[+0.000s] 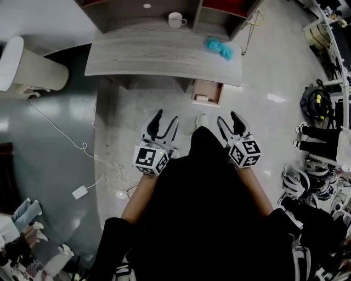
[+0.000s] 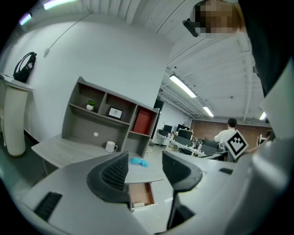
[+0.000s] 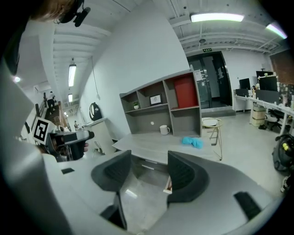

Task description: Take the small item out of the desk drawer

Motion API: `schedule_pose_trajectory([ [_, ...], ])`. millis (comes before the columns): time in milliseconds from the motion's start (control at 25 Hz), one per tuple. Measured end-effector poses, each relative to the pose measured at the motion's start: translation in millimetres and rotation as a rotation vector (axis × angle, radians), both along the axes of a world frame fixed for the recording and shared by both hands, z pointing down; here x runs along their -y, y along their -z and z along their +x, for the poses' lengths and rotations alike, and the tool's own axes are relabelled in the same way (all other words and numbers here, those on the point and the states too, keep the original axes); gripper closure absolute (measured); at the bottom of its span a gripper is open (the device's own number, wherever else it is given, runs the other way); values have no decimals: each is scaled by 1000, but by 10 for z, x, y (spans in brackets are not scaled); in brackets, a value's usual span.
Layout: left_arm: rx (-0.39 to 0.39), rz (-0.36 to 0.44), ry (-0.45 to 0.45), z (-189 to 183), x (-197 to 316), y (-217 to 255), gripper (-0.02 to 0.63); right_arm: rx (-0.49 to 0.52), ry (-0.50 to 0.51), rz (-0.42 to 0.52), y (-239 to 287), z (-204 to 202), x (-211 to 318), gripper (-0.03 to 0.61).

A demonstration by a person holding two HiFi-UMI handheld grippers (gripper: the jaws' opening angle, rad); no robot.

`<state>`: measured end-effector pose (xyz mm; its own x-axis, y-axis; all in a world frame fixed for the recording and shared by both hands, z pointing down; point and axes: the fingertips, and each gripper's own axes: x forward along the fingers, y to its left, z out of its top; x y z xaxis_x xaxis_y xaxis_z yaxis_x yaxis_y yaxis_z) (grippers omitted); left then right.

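Observation:
The grey desk (image 1: 159, 57) stands ahead of me, and its wooden drawer (image 1: 208, 91) is pulled open under the right end. A small pale item (image 1: 202, 97) lies in the drawer's front part; the left gripper view shows it too, as a small pale item (image 2: 137, 204) in the drawer (image 2: 140, 193). My left gripper (image 1: 165, 122) and right gripper (image 1: 231, 121) are both open and empty, held close to my body, well short of the desk. In the right gripper view only the drawer's edge (image 3: 168, 184) shows.
A white mug (image 1: 175, 20) and a crumpled blue cloth (image 1: 219, 48) sit on the desk, with a shelf unit (image 1: 164, 11) behind. A white cable and adapter (image 1: 80, 191) lie on the floor at left. Bags and gear (image 1: 318, 101) crowd the right side.

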<state>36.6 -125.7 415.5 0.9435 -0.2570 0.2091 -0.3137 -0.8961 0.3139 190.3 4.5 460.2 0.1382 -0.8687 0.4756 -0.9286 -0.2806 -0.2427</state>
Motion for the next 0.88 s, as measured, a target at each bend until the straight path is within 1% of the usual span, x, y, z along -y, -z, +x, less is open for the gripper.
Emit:
schedule_pose_trajectory([
  [160, 47, -21, 8, 518, 136, -171, 402, 28, 28, 14, -14, 541, 280, 347],
  [320, 84, -31, 55, 960, 278, -202, 402, 44, 70, -5, -119, 1017, 465, 347],
  [520, 124, -57, 87, 1456, 389, -334, 402, 55, 148, -32, -287, 1506, 684, 347],
  [720, 141, -68, 154, 1773, 442, -362, 402, 87, 243, -65, -491, 1762, 840, 347],
  [880, 167, -84, 210, 1886, 457, -440, 402, 164, 321, -104, -711, 1787, 922, 345],
])
